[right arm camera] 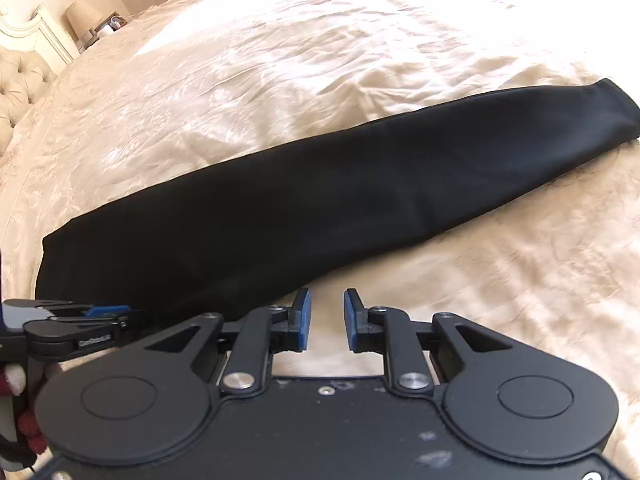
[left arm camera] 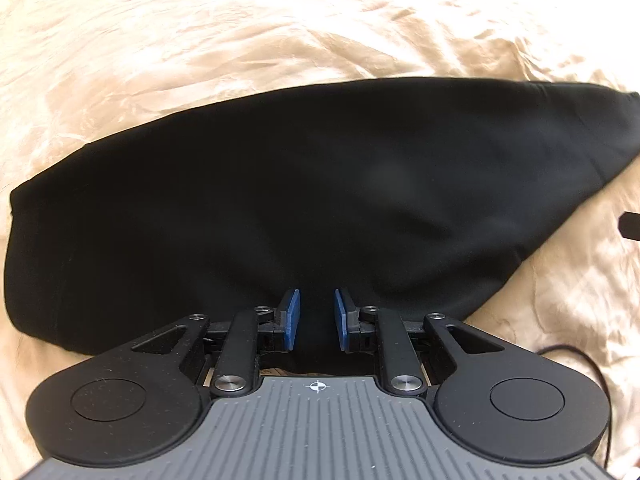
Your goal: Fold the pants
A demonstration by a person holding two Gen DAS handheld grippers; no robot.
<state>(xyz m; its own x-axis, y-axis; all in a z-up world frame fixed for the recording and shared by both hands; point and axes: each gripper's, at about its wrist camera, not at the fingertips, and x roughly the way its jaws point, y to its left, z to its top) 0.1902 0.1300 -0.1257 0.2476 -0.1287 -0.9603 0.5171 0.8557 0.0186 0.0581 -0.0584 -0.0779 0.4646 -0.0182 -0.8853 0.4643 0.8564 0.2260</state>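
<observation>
Black pants (left arm camera: pixel 320 180) lie flat on the bed as one long band, the wide end at the left and the narrow leg end (right arm camera: pixel 600 112) at the far right. My left gripper (left arm camera: pixel 317 292) hovers over the near edge of the wide part. Its blue pads (left arm camera: pixel 291 316) stand a narrow gap apart, and only dark cloth shows behind them. In the right wrist view the pants (right arm camera: pixel 280 208) run diagonally. My right gripper (right arm camera: pixel 327 292) is just off their near edge, over bare bedspread, open with nothing between its pads. The left gripper (right arm camera: pixel 120 312) shows there at the lower left.
A cream satin bedspread (right arm camera: pixel 480 280) covers the whole bed around the pants. A tufted headboard (right arm camera: pixel 16 76) and a lamp (right arm camera: pixel 82 14) stand at the far left. A black cable (left arm camera: pixel 592 364) runs at the lower right. A red and white sleeve (right arm camera: pixel 16 380) shows behind the left gripper.
</observation>
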